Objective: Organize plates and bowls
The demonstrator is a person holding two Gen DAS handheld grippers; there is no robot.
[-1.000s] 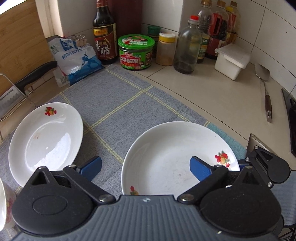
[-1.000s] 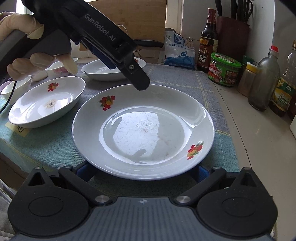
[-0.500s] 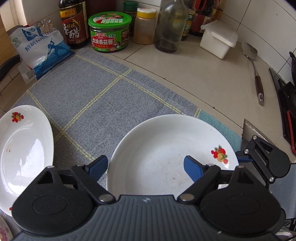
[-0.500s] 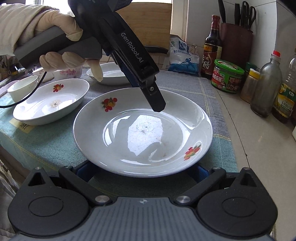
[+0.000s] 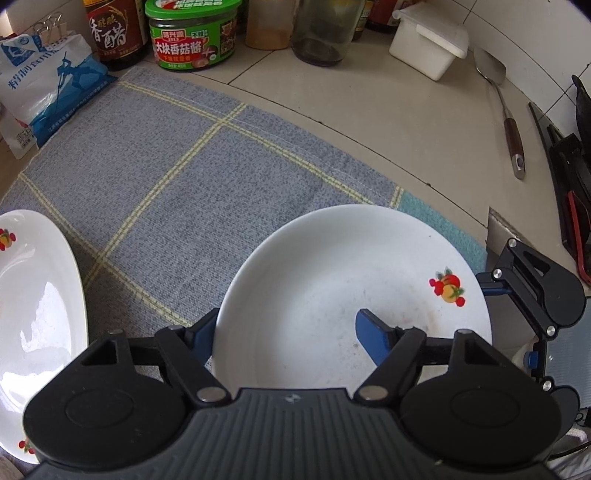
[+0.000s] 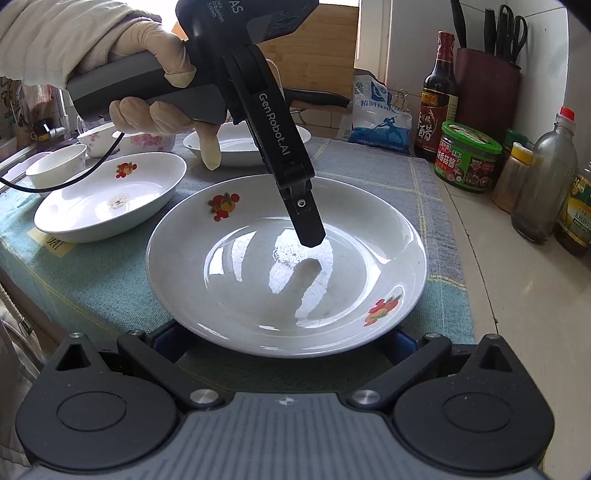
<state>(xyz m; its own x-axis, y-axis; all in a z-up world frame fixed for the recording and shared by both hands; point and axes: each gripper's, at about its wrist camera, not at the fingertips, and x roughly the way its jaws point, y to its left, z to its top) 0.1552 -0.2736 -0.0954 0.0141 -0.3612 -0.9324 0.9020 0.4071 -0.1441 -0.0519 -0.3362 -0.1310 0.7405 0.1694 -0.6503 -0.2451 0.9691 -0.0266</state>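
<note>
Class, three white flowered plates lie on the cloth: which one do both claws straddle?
The round plate nearest the condiment jars: the left claw is closing across its rim, the right claw flanks its near edge. The others lie untouched.

Grey checked cloth (image 5: 207, 177), green-lidded sauce jar (image 5: 194, 35), salt bag (image 5: 40, 85), metal spatula (image 5: 506, 110), white lidded box (image 5: 428, 46)

three plates (image 6: 286, 273), three small bowls (image 6: 55, 164), five bottles (image 6: 437, 92)
</note>
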